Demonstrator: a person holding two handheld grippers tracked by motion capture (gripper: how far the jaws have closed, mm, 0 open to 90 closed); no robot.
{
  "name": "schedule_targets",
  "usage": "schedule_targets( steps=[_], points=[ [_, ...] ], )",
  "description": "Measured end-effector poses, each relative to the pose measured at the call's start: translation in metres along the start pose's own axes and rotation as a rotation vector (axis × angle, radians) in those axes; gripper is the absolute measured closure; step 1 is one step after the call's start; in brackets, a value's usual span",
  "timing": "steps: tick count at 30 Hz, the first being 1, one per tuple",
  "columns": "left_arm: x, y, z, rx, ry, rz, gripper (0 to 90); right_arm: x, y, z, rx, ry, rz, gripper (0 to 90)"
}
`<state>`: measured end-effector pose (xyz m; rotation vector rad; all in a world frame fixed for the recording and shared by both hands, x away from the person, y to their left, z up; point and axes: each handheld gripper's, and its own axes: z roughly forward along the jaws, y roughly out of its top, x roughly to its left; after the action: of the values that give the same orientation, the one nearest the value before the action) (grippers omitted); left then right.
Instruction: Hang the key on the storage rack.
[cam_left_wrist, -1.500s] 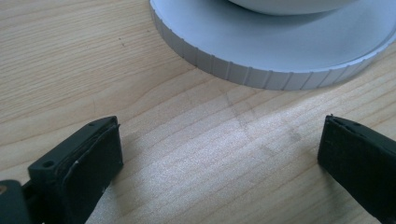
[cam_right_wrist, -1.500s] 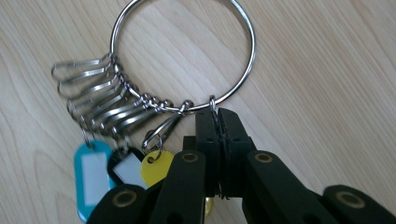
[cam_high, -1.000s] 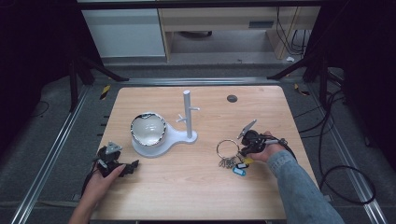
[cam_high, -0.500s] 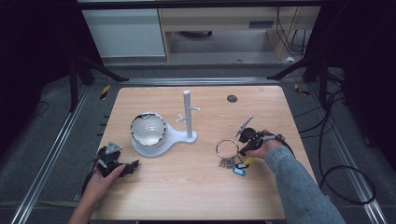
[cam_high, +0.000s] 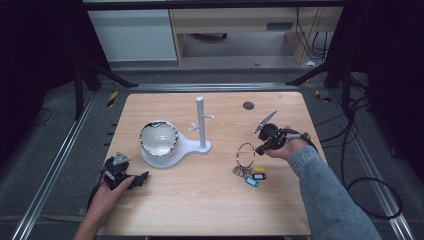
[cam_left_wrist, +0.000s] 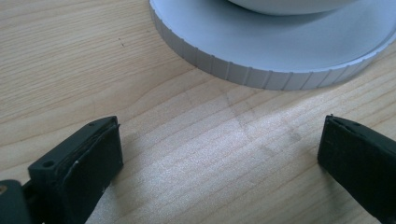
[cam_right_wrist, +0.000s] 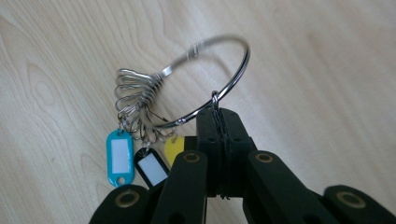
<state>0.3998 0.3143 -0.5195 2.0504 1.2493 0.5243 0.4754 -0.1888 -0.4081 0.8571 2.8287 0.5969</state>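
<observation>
Right of the white stand (cam_high: 200, 131), the right gripper (cam_right_wrist: 219, 122) pinches the big key ring (cam_right_wrist: 205, 74) on the tabletop (cam_high: 210, 200). Left of the stand, the left gripper (cam_left_wrist: 219, 140) sits wide apart, holding nothing.

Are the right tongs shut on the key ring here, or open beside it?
Shut on it. In the right gripper view the right tongs have both jaws pressed together with the key ring wire pinched between them.
</observation>
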Motion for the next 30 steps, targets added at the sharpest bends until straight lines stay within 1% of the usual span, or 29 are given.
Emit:
schedule_targets(
  steps=[3, 4, 7, 10, 17, 21, 24, 30],
  points=[
    [0.000, 0.000, 0.000, 0.000, 0.000, 0.000, 0.0, -0.001, 0.010, -0.012, -0.010, -0.008, -0.010, 88.6],
    [0.000, 0.000, 0.000, 0.000, 0.000, 0.000, 0.0, -0.001, 0.014, -0.017, -0.006, -0.021, -0.021, 88.7],
    [0.000, 0.000, 0.000, 0.000, 0.000, 0.000, 0.0, 0.000, 0.026, -0.027, -0.001, -0.040, -0.041, 88.6],
    [0.000, 0.000, 0.000, 0.000, 0.000, 0.000, 0.0, 0.000, 0.035, -0.038, -0.008, -0.057, -0.057, 88.7],
    [0.000, 0.000, 0.000, 0.000, 0.000, 0.002, 0.0, 0.000, 0.054, -0.054, -0.033, -0.075, -0.075, 88.6],
    [0.000, 0.000, 0.000, 0.000, 0.000, 0.001, 0.0, 0.003, 0.066, -0.063, -0.050, -0.082, -0.087, 88.7],
    [0.000, 0.000, 0.000, -0.001, 0.000, 0.000, 0.0, 0.005, 0.074, -0.068, -0.052, -0.091, -0.095, 88.6],
    [0.000, 0.000, 0.000, -0.001, 0.000, -0.003, 0.0, 0.010, 0.086, -0.079, -0.068, -0.106, -0.104, 88.6]
  ],
)
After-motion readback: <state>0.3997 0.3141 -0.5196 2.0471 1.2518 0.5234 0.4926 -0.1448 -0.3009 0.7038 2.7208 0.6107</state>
